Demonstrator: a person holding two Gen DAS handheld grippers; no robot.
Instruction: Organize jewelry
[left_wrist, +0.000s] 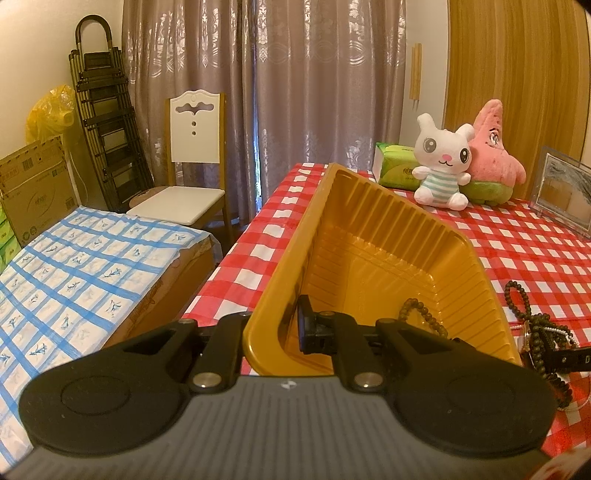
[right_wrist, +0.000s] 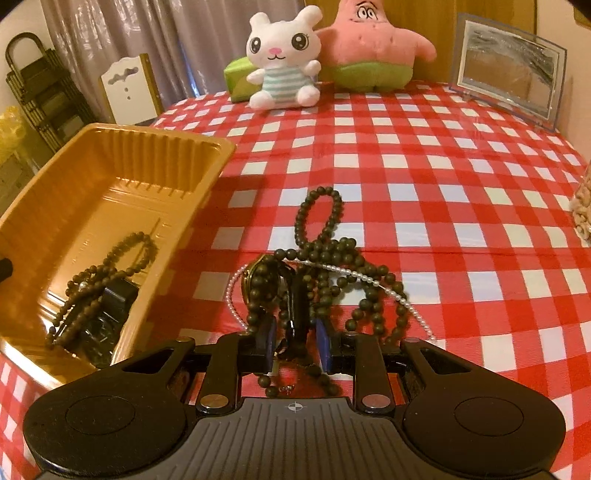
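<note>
While tangled: the jewelry pile (right_wrist: 314, 280) lies near the table's front edge, right of the tray (right_wrist: 110, 206).
Long axis: dark strap runs straight away from right gripper (right_wrist: 295, 347).
Right gripper: straddles strap, narrowly spread.
Left gripper (left_wrist: 275, 328): pinches tray's near wall.
Nearer: right.

A wide stretch of the checked tablecloth (right_wrist: 424, 177) was left bare in the middle and to the right. The near left was taken up by the yellow tray (right_wrist: 155, 147), tilted up off the cloth. The near centre was blocked by a tangled heap of beads (right_wrist: 325, 258). The far edge was lined by two plush toys (right_wrist: 282, 59) and a picture frame (right_wrist: 509, 70).
</note>
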